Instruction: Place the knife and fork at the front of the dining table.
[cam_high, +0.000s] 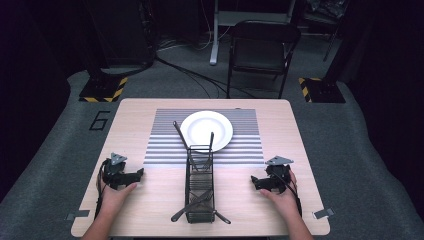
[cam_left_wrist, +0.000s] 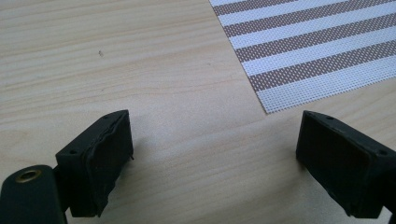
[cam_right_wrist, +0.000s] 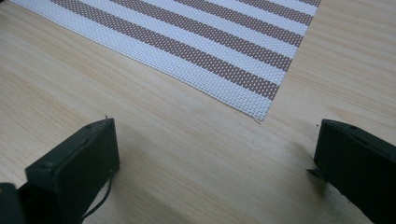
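Note:
A white plate (cam_high: 206, 129) lies on a striped placemat (cam_high: 165, 145) at the table's middle back. In front of it stands a black wire caddy (cam_high: 200, 187) holding dark utensils; one handle (cam_high: 180, 134) leans out toward the plate. My left gripper (cam_high: 139, 174) rests on the wood at the left, jaws wide apart over bare table (cam_left_wrist: 212, 149), with the mat's corner (cam_left_wrist: 271, 105) just ahead. On the right my right gripper (cam_high: 254, 181) is also open and empty (cam_right_wrist: 217, 158), near the mat's other front corner (cam_right_wrist: 259, 112).
The wooden table (cam_high: 150, 210) has tape tabs at its front corners (cam_high: 77, 215). Beyond the far edge a black folding chair (cam_high: 262, 50) stands on grey carpet, with cables and two striped stand bases (cam_high: 102, 90) on the floor.

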